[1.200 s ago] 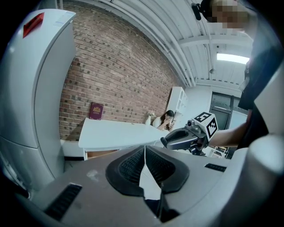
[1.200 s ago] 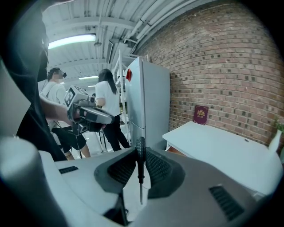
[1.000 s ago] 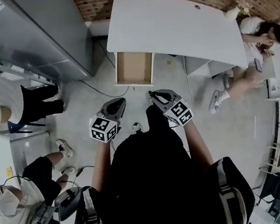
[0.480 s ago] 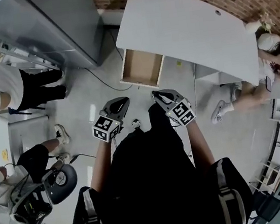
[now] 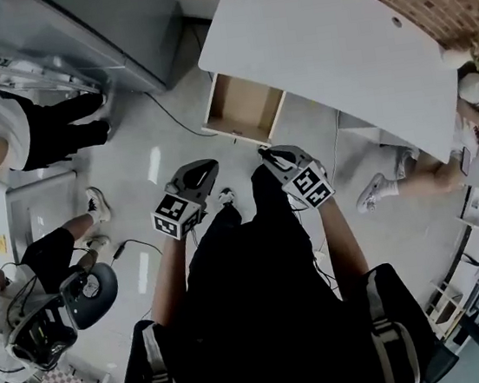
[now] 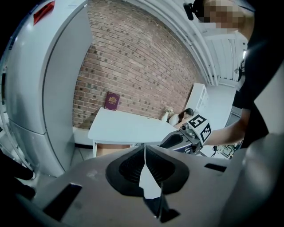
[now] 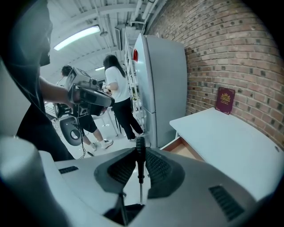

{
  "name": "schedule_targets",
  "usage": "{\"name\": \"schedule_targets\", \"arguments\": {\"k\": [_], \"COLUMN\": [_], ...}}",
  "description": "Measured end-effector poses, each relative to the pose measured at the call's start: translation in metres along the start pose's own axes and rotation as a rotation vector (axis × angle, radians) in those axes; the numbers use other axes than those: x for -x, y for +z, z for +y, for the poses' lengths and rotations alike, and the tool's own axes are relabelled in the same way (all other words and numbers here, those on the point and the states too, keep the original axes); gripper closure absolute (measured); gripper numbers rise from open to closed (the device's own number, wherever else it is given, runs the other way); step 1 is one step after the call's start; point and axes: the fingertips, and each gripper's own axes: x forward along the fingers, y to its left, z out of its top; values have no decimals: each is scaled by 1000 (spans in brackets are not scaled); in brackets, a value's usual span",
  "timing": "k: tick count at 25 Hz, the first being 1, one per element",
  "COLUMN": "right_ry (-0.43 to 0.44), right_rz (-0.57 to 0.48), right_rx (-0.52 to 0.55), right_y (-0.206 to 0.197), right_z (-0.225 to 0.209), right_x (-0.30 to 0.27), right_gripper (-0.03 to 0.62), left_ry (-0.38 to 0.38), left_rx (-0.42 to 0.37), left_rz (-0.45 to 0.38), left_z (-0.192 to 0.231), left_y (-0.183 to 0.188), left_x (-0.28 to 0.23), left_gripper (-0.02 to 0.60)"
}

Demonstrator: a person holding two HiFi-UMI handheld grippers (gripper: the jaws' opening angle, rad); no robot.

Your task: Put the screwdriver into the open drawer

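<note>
In the right gripper view, a screwdriver with a black handle and thin metal shaft stands upright between the pads of my right gripper, which is shut on it. The open wooden drawer shows beyond it, under the white desk. In the head view the drawer hangs out of the desk ahead of both grippers. My right gripper and left gripper are held side by side above the floor. The left gripper is shut with nothing in it.
A tall grey cabinet stands left of the desk, with a cable on the floor beside it. People sit or stand at the left and at the right. A dark red booklet leans on the brick wall.
The head view has swung and shifted, so the desk and drawer sit slightly further right and nearer. Both grippers keep the same pose and stay shut.
</note>
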Motion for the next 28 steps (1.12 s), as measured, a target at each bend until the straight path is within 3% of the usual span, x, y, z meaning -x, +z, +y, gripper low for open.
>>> {"name": "schedule_targets", "arguments": {"k": [11, 28], "right_ry": [92, 210], "right_rz": [71, 164], "right_rx": [3, 23], "right_y": [-22, -73], "right_z": [-32, -53], "right_x": [-32, -102], "right_gripper": [471, 471], "left_ry": [63, 130], "left_rx": [85, 194], "left_rz": [4, 36], "left_z": [15, 47], "left_y": [-3, -50], "left_x": [-28, -48], "left_gripper": [561, 561]}}
